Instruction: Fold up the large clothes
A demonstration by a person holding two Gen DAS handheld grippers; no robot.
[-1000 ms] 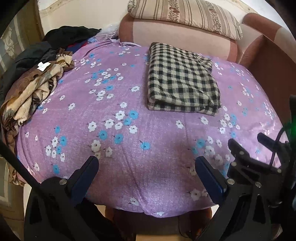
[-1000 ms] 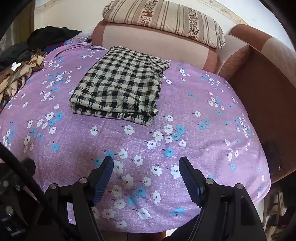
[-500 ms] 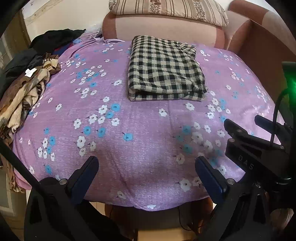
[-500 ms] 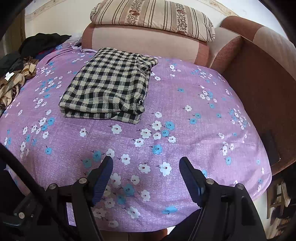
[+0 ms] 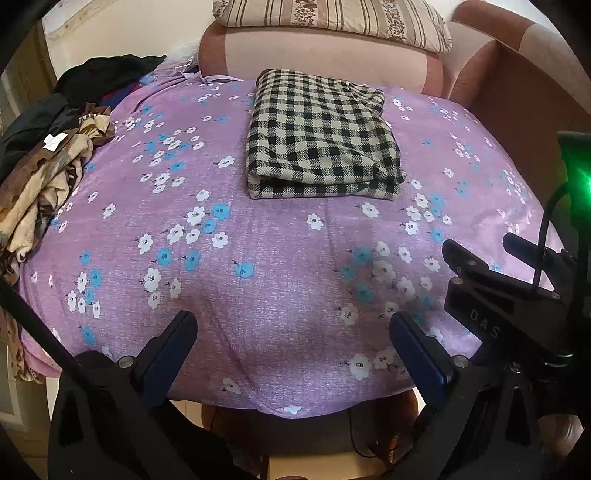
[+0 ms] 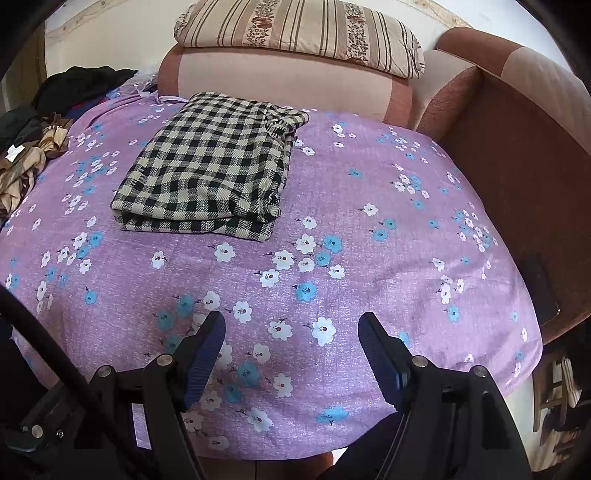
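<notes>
A folded black-and-cream checked garment [image 5: 323,138] is seen lying flat on the purple floral sheet [image 5: 258,266], toward the far side, just short of the pink sofa backrest [image 5: 325,59]. Its thick folded edge faces the cameras; the looser edges are turned to the right & back. A wide band of bare sheet is left btwn that fold and the near drop-off. The left gripper [image 5: 293,325] is held wide apart w/ nothing btwn the blue pads, over the sheet's front edge. The right gripper [image 6: 291,326] is likewise spread, nothing grasped, above the sheet nearer the armrest [image 6: 517,155]. A heap of unfolded clothes [image 5: 48,177] is piled at the left edge, well apart from the garment. A striped pillow [image 6: 299,33] is set atop the backrest.
</notes>
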